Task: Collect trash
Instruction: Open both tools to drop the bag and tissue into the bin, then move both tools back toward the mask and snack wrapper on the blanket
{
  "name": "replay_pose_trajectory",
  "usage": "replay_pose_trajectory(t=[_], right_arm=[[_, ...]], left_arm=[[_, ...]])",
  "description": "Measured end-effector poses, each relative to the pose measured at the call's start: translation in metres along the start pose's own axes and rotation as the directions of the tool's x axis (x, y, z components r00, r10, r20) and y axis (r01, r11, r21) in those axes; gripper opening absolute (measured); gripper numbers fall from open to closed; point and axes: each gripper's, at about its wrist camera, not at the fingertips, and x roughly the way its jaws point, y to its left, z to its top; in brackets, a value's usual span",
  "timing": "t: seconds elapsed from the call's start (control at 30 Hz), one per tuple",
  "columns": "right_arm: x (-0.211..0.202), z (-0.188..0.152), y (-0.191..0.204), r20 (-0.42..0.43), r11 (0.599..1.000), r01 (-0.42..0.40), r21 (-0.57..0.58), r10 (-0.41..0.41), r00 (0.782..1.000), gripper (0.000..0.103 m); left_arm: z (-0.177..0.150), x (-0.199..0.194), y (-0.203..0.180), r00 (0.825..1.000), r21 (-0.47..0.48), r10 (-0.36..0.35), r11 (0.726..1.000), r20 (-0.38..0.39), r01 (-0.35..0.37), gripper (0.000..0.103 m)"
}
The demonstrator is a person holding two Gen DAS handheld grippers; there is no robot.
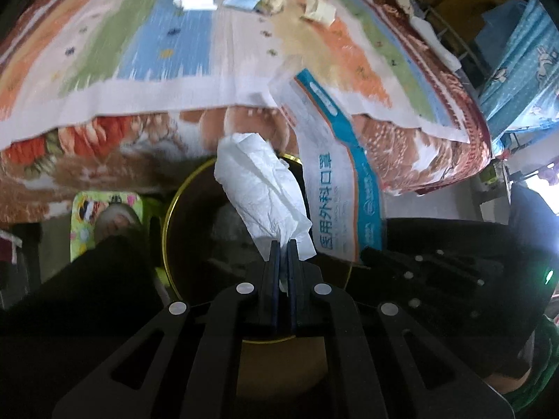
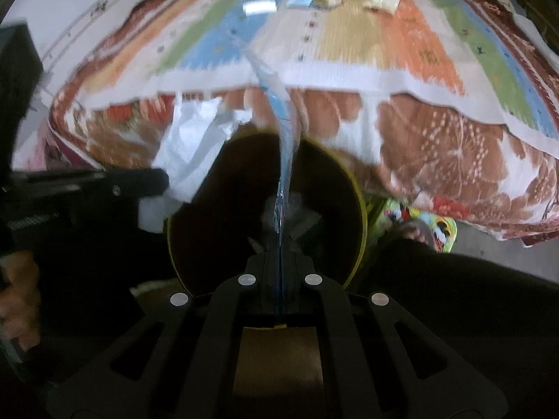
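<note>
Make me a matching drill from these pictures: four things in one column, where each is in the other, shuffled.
Things:
1. tissue
2. mask packet
3. bin
4. white wrapper

Places:
A. lying on the striped mat
B. on the floor below both grippers
C. clamped in the left gripper
D. clamped in the right gripper

Pairs: 1-C, 2-D, 3-B, 4-A

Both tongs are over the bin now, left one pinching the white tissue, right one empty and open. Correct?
Not quite. The right tongs are not empty: the right wrist view shows them shut on the mask packet, seen edge-on. The rest holds: both are over the bin, and the left tongs pinch the white tissue.
</note>
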Motion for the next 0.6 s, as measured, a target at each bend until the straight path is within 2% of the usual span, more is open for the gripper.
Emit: replay_pose_trajectory(t=[0.07, 0.1, 0.17, 0.23, 0.27, 0.3, 0.43, 0.5, 0.53, 0.6], right_arm=[[0.007, -0.005, 0.005, -0.015, 1.000, 0.011, 0.001, -0.011, 1.000, 0.000], [0.011, -0.008, 0.008, -0.012, 0.999, 0.033, -0.003, -0.033, 0.999, 0.000], [0.018, -0.011, 0.011, -0.023, 0.999, 0.034, 0.006, -0.034, 0.999, 0.000], [0.023, -0.011, 0.008, -0.044, 0.999, 0.020, 0.033, -0.019, 0.999, 0.011], [0.025, -0.010, 0.006, -0.049, 0.999, 0.022, 0.039, -0.020, 0.999, 0.022], [0.025, -0.009, 0.005, -0.044, 0.999, 0.026, 0.043, -0.024, 0.999, 0.026], [0.022, -0.008, 0.003, -0.033, 0.999, 0.004, 0.047, -0.003, 0.999, 0.032], [0.019, -0.006, 0.002, -0.018, 0.999, -0.015, 0.052, 0.016, 1.000, 0.034], [0.015, -0.005, 0.003, 0.001, 0.999, -0.017, 0.050, 0.017, 1.000, 0.034], [0.000, -0.002, 0.009, 0.092, 1.000, 0.003, 0.014, -0.005, 0.996, 0.041]], left_arm=[[-0.001, 0.007, 0.006, 0.999, -0.024, 0.002, 1.000, -0.032, -0.002, 0.007], [0.000, 0.010, 0.008, 0.999, -0.033, 0.005, 0.999, -0.045, -0.007, 0.021], [0.001, 0.010, 0.010, 0.999, -0.045, 0.019, 0.999, -0.041, -0.021, 0.037], [0.003, 0.007, 0.010, 1.000, -0.053, 0.021, 0.998, -0.020, -0.022, 0.040], [0.003, 0.005, 0.011, 1.000, -0.061, 0.015, 0.998, -0.011, -0.015, 0.043], [0.004, 0.004, 0.012, 1.000, -0.064, 0.015, 0.998, -0.005, -0.016, 0.045], [0.013, -0.007, 0.019, 0.999, -0.108, 0.004, 0.994, 0.052, 0.001, 0.053], [0.018, -0.012, 0.021, 0.996, -0.124, 0.027, 0.992, 0.090, -0.015, 0.055], [0.023, -0.015, 0.021, 0.992, -0.128, 0.055, 0.991, 0.114, -0.040, 0.057], [0.035, -0.015, 0.021, 0.990, -0.133, 0.068, 0.990, 0.124, -0.052, 0.057]])
